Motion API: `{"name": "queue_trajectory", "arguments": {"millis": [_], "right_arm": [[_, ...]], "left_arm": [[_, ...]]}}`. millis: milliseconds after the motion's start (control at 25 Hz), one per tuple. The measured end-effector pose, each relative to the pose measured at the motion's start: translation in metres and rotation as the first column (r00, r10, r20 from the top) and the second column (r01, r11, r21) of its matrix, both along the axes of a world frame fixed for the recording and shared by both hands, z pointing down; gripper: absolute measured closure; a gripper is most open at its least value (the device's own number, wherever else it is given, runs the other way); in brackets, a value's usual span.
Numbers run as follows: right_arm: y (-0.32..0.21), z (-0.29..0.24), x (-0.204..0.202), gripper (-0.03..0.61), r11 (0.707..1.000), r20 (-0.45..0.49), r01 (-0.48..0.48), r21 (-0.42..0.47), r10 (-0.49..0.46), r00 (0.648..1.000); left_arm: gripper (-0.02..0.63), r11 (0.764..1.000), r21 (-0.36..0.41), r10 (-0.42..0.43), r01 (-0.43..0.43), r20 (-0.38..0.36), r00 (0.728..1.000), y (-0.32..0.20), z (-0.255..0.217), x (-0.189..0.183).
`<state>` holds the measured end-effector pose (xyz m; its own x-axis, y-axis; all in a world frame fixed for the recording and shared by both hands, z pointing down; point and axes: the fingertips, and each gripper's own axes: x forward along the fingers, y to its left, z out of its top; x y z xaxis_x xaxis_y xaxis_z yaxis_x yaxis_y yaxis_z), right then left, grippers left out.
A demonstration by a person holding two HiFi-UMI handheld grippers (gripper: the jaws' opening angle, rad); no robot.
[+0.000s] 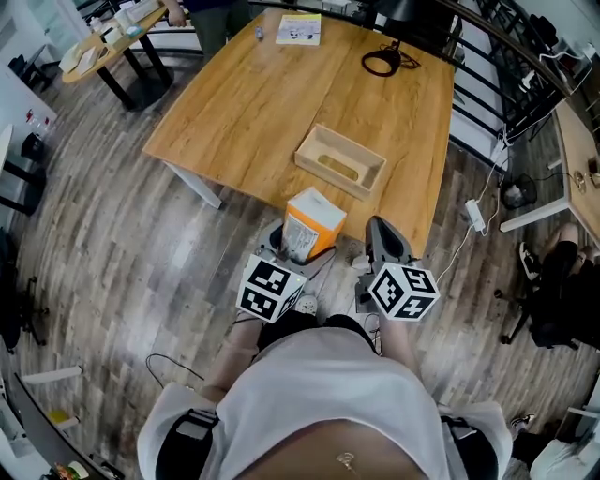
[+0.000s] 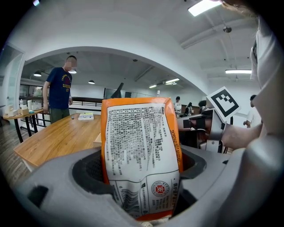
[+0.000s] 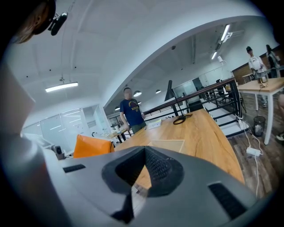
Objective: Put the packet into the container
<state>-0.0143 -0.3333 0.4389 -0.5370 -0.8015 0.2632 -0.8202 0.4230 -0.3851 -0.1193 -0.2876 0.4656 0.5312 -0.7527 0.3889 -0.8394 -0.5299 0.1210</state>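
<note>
An orange and white packet (image 1: 310, 223) stands upright between the jaws of my left gripper (image 1: 298, 246), just short of the near edge of the table (image 1: 244, 112). In the left gripper view the packet (image 2: 141, 150) fills the middle, with the left gripper (image 2: 142, 179) shut on its lower part. The container, a shallow open wooden tray (image 1: 339, 161), lies on the table just beyond the packet. My right gripper (image 1: 382, 231) hangs beside the packet to the right, shut and holding nothing. In the right gripper view the right gripper (image 3: 144, 165) points toward the tray (image 3: 167, 144), with the packet (image 3: 91, 146) at left.
A black coiled cable (image 1: 381, 62) and a white booklet (image 1: 299, 28) lie at the table's far end. A person (image 2: 58, 93) stands beyond it. A power strip (image 1: 475, 216) and cords lie on the floor at right, by a black railing (image 1: 506, 84).
</note>
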Motion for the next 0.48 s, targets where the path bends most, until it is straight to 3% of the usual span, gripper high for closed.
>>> {"name": "queue_trajectory", "arguments": {"millis": [480], "right_arm": [[-0.008, 0.009, 0.015, 0.568, 0.998, -0.01, -0.055, -0.032, 0.055, 0.998]], "left_arm": [[0.198, 0.999, 0.001, 0.045, -0.045, 0.026, 0.999, -0.014, -0.002, -0.001]]}}
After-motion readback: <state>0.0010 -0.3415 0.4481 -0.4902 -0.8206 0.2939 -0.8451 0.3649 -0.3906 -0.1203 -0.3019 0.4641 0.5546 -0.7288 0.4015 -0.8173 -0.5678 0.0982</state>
